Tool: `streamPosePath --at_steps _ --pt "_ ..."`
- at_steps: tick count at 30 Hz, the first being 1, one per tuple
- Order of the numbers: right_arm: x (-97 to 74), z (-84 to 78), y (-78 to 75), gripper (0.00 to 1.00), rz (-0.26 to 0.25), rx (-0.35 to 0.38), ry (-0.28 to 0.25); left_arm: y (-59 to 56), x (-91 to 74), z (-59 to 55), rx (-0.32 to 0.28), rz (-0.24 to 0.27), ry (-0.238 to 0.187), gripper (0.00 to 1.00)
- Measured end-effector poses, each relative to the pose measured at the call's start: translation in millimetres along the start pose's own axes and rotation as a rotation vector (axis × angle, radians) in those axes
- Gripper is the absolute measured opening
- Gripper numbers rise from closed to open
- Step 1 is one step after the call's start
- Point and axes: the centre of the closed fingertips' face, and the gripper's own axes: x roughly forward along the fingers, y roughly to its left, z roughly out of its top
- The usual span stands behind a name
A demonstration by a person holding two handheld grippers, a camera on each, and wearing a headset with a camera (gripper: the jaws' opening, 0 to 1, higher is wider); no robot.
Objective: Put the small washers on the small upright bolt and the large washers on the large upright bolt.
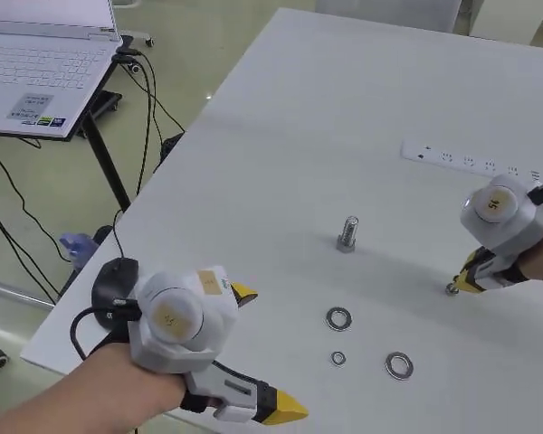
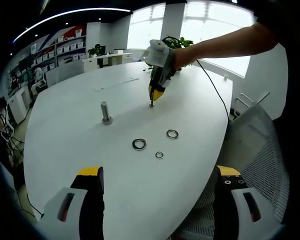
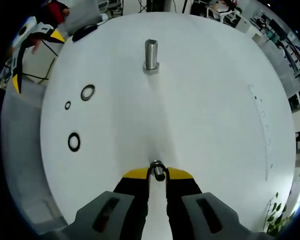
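1. Left gripper (image 1: 264, 349) at the near edge of the worktop (image 1: 281, 136), jaws spread wide, nothing between them.
2. Three washers lie flat just beyond it, apart from each other: large washer (image 1: 338, 318), small washer (image 1: 338, 358), second large washer (image 1: 399, 365).
3. Large bolt (image 1: 347, 233) stands upright mid-worktop, beyond the washers.
4. Right gripper (image 1: 466, 276) near the right edge, jaws pinching the small bolt (image 3: 157, 169), which is upright on the worktop.
5. Power strip (image 1: 480, 161) lies toward the far right edge.
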Motion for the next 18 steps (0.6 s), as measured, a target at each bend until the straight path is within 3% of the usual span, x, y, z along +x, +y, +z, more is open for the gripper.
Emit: streamPosePath --at_steps 18 --pt "15.6 -5.6 1.3 0.13 0.009 -0.013 0.018 -1.6 -1.6 -4.8 -0.008 0.002 0.013 0.9"
